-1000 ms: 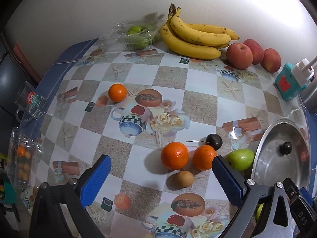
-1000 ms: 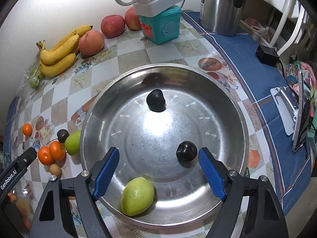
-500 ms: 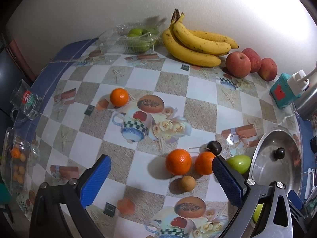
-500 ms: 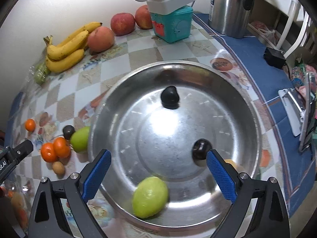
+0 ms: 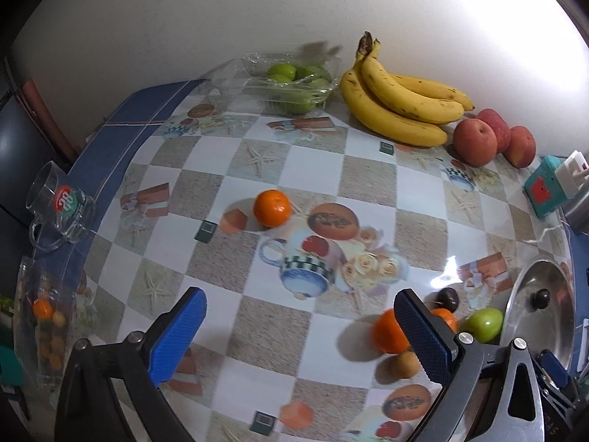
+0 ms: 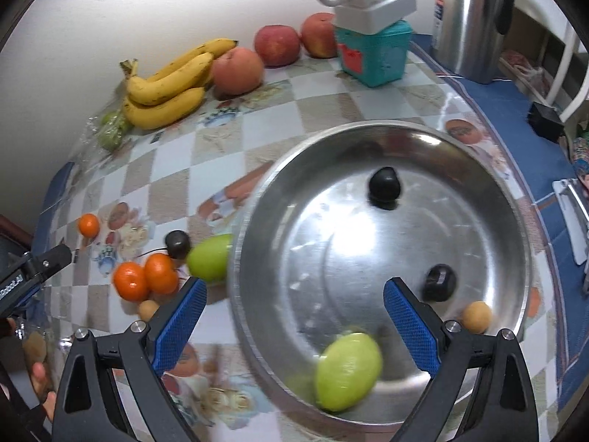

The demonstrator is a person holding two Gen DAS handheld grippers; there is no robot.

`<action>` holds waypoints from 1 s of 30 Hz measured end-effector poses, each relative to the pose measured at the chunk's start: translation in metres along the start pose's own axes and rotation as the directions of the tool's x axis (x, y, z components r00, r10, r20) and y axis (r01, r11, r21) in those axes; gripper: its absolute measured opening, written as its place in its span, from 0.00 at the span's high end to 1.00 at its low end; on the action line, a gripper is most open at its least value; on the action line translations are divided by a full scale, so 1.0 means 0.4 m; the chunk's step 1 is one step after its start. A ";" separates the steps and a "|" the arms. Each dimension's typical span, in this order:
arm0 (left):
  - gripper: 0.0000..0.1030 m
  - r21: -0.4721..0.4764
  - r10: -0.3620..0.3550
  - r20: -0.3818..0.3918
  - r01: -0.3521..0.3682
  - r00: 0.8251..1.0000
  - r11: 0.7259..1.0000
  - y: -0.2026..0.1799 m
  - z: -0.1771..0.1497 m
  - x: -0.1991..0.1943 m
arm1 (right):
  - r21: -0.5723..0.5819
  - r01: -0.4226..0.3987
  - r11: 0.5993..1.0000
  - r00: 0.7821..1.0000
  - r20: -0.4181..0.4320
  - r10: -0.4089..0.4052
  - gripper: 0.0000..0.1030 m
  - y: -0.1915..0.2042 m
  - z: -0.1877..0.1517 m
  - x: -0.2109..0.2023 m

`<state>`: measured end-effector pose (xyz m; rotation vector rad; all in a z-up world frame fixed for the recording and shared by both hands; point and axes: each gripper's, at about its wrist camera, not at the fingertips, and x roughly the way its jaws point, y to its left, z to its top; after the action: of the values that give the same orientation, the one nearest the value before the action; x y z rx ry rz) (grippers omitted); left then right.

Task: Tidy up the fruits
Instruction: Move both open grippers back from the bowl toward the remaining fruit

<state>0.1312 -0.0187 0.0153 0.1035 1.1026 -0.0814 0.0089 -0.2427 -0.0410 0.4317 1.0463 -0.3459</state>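
Note:
A steel pan (image 6: pixel 478 169) holds a green fruit (image 6: pixel 348 370), a dark plum (image 6: pixel 438 281), a small tan fruit (image 6: pixel 476 316) and a black knob (image 6: pixel 384 184). My right gripper (image 6: pixel 292 328) is open and empty above the pan's near left rim. Left of the pan lie two oranges (image 6: pixel 145 278), a dark plum (image 6: pixel 177 244), a green fruit (image 6: pixel 210 262) and a small tan fruit (image 6: pixel 148 309). My left gripper (image 5: pixel 300 335) is open and empty over the tablecloth; a lone orange (image 5: pixel 272 208) lies ahead of it. The pan (image 5: pixel 552 294) shows at its right.
Bananas (image 5: pixel 401 99) and red apples (image 5: pixel 475 141) lie along the back wall, beside a clear tray of green fruit (image 5: pixel 291 86). A teal box with a white plug (image 6: pixel 371 51) and a steel kettle (image 6: pixel 467 18) stand behind the pan. A glass mug (image 5: pixel 60 206) stands at the left edge.
My left gripper has swung left, so the orange cluster now sits behind its right finger. My right gripper has shifted left and back; the small tan fruit has come into view in the pan.

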 end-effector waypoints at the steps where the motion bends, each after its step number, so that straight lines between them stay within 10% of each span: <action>1: 0.00 0.010 0.001 -0.001 -0.001 1.000 1.000 0.004 0.002 0.002 | -0.008 -0.002 1.000 1.000 -0.002 0.002 0.06 0.010 0.001 0.002; 30: 0.00 -0.038 -0.075 -0.066 0.072 0.995 0.997 0.150 0.035 0.083 | -0.095 -0.093 0.991 0.996 0.006 0.094 0.06 0.269 0.102 0.027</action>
<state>0.1657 0.0386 -0.0056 0.0342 1.1748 -0.1250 0.0952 -0.1710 -0.0138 0.3918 1.0244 -0.2134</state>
